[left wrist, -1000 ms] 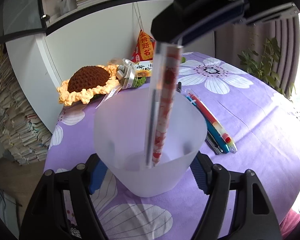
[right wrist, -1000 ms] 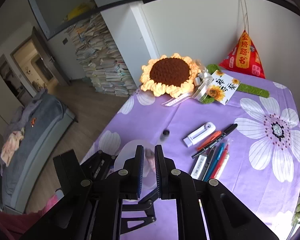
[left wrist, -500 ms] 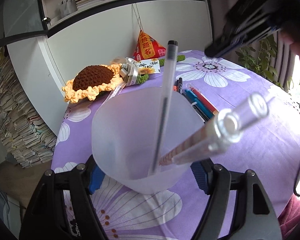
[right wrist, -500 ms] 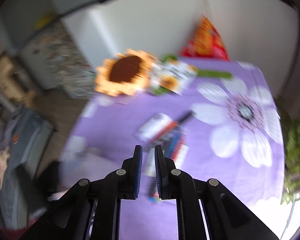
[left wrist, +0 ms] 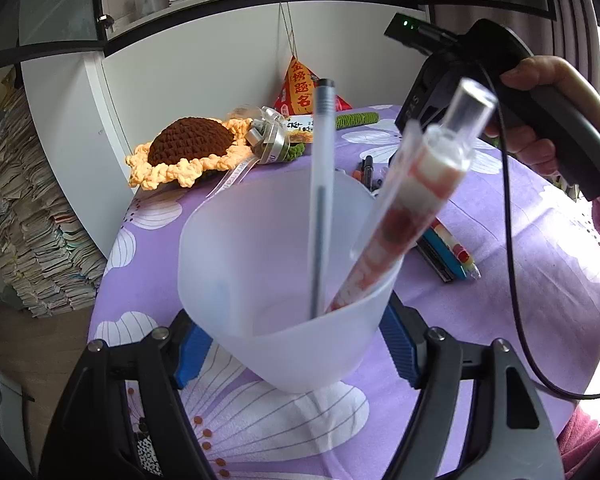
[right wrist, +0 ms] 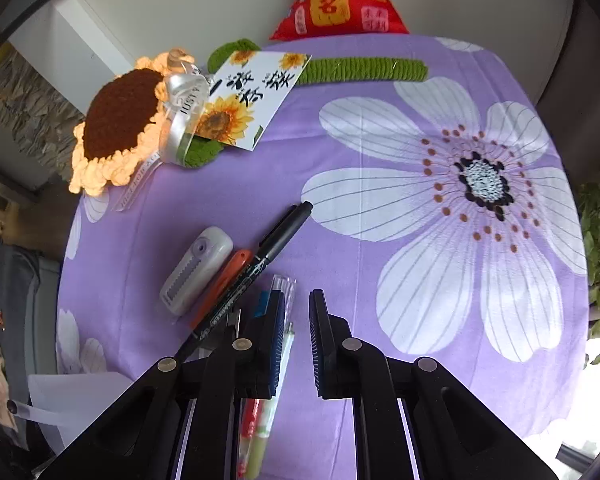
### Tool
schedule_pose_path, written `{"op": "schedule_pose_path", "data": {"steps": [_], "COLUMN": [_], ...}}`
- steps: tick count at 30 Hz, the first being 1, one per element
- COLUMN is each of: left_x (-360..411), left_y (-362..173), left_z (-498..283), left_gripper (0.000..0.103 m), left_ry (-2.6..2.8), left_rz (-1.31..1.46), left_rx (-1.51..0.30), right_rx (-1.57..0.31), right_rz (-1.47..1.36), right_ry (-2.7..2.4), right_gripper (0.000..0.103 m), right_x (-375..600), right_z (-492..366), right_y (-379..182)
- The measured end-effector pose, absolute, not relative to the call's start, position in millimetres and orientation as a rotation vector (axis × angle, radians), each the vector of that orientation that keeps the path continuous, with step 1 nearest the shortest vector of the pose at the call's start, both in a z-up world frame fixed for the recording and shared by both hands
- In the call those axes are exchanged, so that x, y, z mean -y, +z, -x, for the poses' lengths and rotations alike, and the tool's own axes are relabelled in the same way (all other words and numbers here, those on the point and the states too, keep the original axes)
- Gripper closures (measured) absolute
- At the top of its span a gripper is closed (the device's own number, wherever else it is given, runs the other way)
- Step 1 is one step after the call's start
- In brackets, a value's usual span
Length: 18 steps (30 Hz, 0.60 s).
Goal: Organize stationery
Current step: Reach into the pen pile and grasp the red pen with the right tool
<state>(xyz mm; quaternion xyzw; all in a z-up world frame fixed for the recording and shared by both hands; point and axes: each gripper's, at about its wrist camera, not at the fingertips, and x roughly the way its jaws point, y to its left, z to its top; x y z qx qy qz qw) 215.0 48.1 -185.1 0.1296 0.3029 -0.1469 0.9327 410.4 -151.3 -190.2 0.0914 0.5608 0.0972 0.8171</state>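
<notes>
Here, cup: one frosted plastic cup sits between the left gripper jaws, both blue pads pressed on its lower walls, over the purple flowered cloth.
Pens in cup: two — a slim grey pen standing near the middle, and a fat clear pen with red pattern leaning on the rim toward the right pad.
Right gripper: jaws nearly together with a narrow gap, nothing between them, pointing down at the cloth.
Loose stationery: ahead and left of the right jaws, one black marker, one orange pen, one white correction tape; several more pens lie under the left jaw, count unclear.
Left view only: the hand gripping the right gripper's handle, beyond the cup.
Right view only: the correction tape and the sunflower card.
Both views: one crocheted sunflower.
</notes>
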Motion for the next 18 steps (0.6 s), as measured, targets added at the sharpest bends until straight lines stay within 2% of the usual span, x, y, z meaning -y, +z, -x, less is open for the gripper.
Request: {"op": "schedule_pose_path", "data": {"steps": [18], "left_x": [-33], "left_y": [-171], "left_z": [-227], "left_gripper": [0.03], "left_ry": [-0.317], "left_rz": [-0.323], "left_rx": [-0.571], "right_rx": [-1.234], "right_rz": [-0.214], "right_ry": [0.234], "right_gripper": [0.091], "right_x": [137], "right_z": [-427], "right_y": [-203]}}
